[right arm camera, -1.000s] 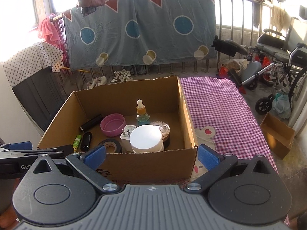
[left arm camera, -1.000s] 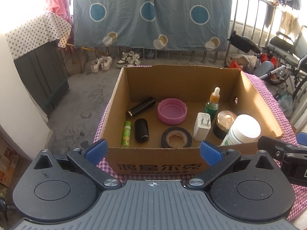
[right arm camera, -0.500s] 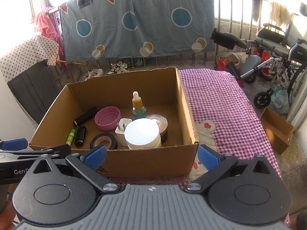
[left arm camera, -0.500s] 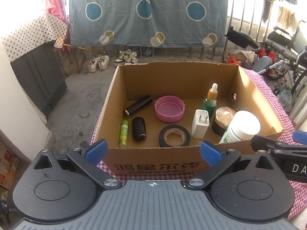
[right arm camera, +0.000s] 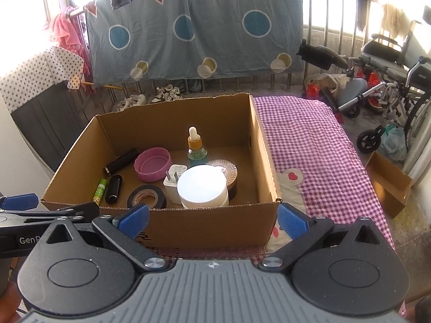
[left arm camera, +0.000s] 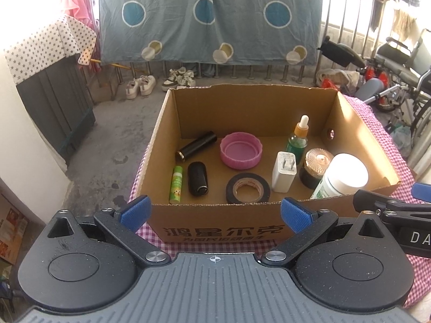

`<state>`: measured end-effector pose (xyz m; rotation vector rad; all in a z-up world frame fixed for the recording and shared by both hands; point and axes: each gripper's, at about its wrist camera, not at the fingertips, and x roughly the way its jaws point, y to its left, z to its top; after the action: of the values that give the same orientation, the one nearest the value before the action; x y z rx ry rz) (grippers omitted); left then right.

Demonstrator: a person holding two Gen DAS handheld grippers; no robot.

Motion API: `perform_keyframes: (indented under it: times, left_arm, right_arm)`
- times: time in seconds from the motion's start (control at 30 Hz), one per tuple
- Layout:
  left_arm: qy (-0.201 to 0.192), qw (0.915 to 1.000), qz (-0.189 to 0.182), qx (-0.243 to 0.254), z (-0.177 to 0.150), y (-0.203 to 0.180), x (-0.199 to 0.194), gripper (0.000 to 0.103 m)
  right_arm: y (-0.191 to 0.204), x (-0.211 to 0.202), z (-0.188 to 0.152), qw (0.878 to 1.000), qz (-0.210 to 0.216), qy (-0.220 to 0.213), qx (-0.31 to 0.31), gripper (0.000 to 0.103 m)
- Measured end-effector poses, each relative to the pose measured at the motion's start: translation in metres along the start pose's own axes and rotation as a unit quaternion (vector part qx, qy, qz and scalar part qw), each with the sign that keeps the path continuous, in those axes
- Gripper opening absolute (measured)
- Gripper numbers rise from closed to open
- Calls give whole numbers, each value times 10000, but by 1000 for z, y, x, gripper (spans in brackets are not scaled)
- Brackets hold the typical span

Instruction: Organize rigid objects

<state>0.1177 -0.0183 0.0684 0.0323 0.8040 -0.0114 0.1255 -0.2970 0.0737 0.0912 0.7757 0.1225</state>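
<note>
In front of both spread, empty claws, the cardboard box (left arm camera: pixel 221 231) wall fronts tape roll (left arm camera: pixel 248 188) and white jar (right arm camera: pixel 202 187).

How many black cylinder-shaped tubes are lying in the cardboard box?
2: one black tube near the back left beside the pink lid, one in front of it, next to the green stick.

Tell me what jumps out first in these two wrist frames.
The open cardboard box on the purple checked cloth, filled with small items. Brightest is the sunlit white-lidded jar in its near right corner, then the pink lid at mid-box and the roll of black tape by the near wall. Both hand-held grippers, left and right, sit open and empty before the box.
</note>
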Motion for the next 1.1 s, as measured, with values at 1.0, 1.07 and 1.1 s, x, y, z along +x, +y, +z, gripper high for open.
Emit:
perform_keyframes:
  times: [1.0,1.07,1.1]
  left_arm:
    - [10,9999,156,-5,-2,1,-2,103]
    - [13,9999,156,-6,-2,1,-2,103]
    - [15,9999,157,-4,-2,1,-2,103]
  right_arm:
    - [4,5,-1,9999,-25,89,-77,103]
    - [4,5,-1,9999,-25,92,-73,103]
    - [4,5,-1,9999,-27,93,-73,103]
